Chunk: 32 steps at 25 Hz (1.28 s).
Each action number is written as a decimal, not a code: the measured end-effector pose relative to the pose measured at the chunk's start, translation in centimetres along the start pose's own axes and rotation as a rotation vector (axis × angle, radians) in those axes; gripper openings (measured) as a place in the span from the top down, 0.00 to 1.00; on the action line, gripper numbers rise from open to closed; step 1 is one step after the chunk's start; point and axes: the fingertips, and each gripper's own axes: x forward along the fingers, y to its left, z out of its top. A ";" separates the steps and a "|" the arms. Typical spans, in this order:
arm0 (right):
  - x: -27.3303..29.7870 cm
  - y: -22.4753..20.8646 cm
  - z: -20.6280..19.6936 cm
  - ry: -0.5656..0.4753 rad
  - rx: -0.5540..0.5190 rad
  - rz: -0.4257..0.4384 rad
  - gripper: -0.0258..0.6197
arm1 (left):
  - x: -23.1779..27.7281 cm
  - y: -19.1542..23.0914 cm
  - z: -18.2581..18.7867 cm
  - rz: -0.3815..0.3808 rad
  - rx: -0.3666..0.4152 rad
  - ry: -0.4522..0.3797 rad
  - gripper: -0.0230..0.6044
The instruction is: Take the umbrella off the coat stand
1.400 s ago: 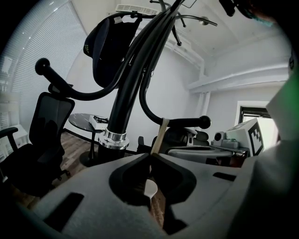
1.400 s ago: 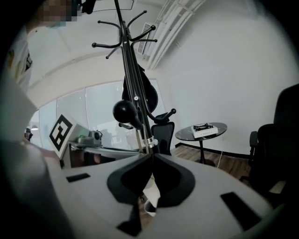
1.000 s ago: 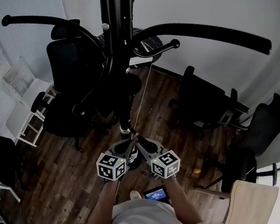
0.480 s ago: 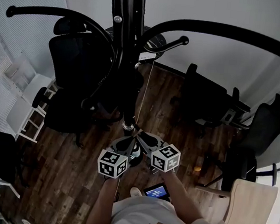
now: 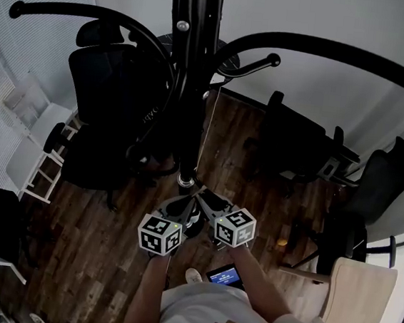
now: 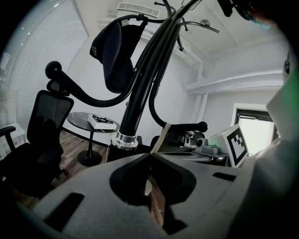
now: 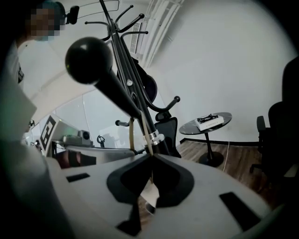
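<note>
The black coat stand (image 5: pixel 193 41) rises through the head view with long curved arms. Down its pole hangs the black umbrella (image 5: pixel 185 137), ending in a silver collar (image 5: pixel 183 181). A tan strap (image 6: pixel 161 137) leads from that end. My left gripper (image 5: pixel 183 207) and right gripper (image 5: pixel 204 199) meet tip to tip just below the collar. The left gripper (image 6: pixel 149 154) is shut on the strap. The right gripper (image 7: pixel 152 156) is shut on the strap (image 7: pixel 132 133) as well. The umbrella's collar (image 7: pixel 154 137) shows just beyond its jaws, under a knobbed stand arm (image 7: pixel 88 53).
Black office chairs (image 5: pixel 112 90) (image 5: pixel 297 142) flank the stand. A round table (image 5: pixel 223 60) with a book stands behind it. A dark cap (image 6: pixel 114 56) hangs on a stand arm. White racks (image 5: pixel 36 168) stand left, a wooden chair (image 5: pixel 359 303) right. A thin white cord (image 5: pixel 206 136) hangs beside the umbrella.
Both grippers stay shut together at the umbrella's lower end and have barely shifted. The stand and its arms have slid rightward in the head view as the head moved.
</note>
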 end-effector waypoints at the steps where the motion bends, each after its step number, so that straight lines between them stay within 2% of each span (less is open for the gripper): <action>1: 0.1 0.1 0.0 0.006 -0.005 -0.004 0.93 | 0.0 0.1 0.0 0.001 -0.003 0.000 0.92; 5: -0.1 0.1 -0.1 0.018 0.000 -0.021 0.94 | -0.1 0.1 -0.2 0.005 0.003 0.009 0.92; 13: -0.8 -0.5 0.0 -0.060 0.176 -0.024 0.94 | 0.3 -0.3 -0.2 -0.032 0.004 0.017 0.92; 18: -1.6 -1.0 0.3 -0.076 0.198 -0.035 0.94 | 0.6 -1.0 0.0 -0.040 0.001 0.013 0.92; 22: -2.2 -1.3 1.0 -0.098 0.207 -0.032 0.94 | 0.6 -1.3 0.7 -0.057 -0.053 -0.025 0.93; 27: -3.0 -0.7 2.3 -0.112 0.168 -0.015 0.94 | 0.3 -1.8 2.0 -0.081 -0.126 -0.094 0.93; 32: -4.4 -0.9 3.5 -0.191 0.256 0.024 0.94 | 0.0 -2.7 3.2 -0.099 -0.145 -0.149 0.93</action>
